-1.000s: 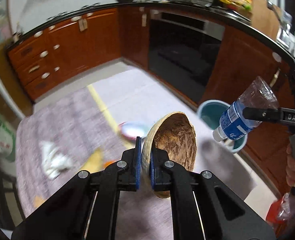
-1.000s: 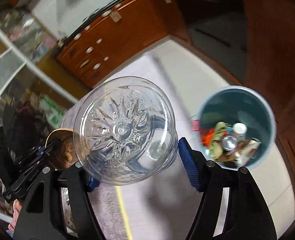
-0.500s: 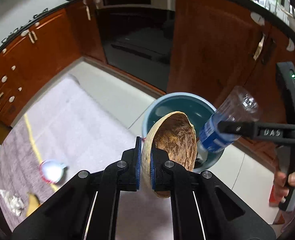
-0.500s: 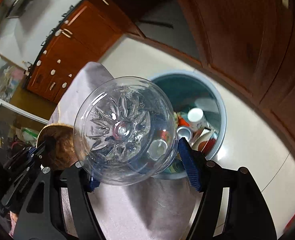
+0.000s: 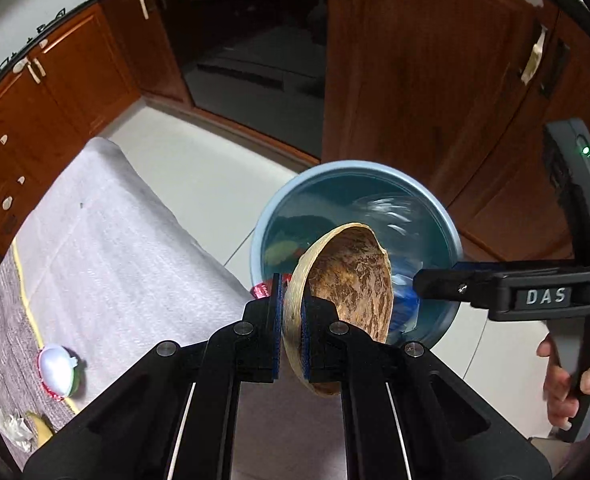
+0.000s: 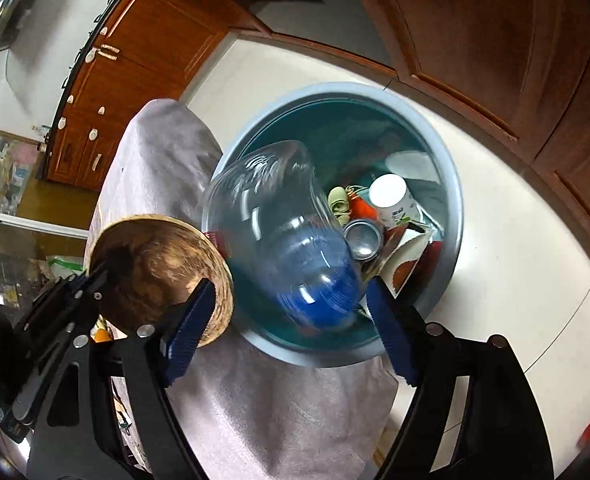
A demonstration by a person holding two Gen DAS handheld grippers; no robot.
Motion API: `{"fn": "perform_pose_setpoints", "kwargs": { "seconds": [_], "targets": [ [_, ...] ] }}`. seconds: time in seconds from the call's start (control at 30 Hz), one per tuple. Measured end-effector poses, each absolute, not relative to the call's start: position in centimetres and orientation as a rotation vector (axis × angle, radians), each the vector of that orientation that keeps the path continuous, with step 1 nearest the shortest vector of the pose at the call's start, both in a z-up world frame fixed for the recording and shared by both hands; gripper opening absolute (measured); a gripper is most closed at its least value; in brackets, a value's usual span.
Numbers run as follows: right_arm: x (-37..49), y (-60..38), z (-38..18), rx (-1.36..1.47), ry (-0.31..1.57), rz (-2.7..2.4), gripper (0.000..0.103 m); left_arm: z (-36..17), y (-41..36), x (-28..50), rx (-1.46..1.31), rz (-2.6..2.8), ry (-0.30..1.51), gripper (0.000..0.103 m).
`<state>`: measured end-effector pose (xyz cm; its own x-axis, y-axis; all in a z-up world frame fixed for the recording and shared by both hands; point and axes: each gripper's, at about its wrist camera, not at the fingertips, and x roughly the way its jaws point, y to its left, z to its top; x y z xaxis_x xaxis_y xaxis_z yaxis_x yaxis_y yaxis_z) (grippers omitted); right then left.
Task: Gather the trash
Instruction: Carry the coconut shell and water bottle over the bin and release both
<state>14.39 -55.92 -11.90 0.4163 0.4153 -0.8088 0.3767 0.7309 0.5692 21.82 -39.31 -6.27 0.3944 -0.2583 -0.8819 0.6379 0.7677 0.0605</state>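
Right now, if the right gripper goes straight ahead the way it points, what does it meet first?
Probably the plastic bottle, blurred and apparently falling free between the open right gripper fingers. Behind it lies the trash inside the blue bin. Depth is unclear.

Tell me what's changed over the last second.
Both grippers swung from the mat to over the bin. The right gripper opened and let go of the plastic bottle, now blurred, dropping in. The left gripper stays clamped on the coconut shell.
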Motion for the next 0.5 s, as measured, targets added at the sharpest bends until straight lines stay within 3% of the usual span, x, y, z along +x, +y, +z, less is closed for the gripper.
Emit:
{"fn": "perform_pose_setpoints", "kwargs": {
  "seconds": [0.4,0.5],
  "targets": [
    [13.9,-56.5,-12.1,0.775,1.192,-0.019,0.079,-8.2,-40.9,23.1,0.458,-0.586,1.049,0.008],
    [13.7,-56.8,-12.2,0.776,1.196,-0.031,0.080,-8.5,-41.3,22.7,0.460,-0.569,1.061,0.013]
  ]
}}
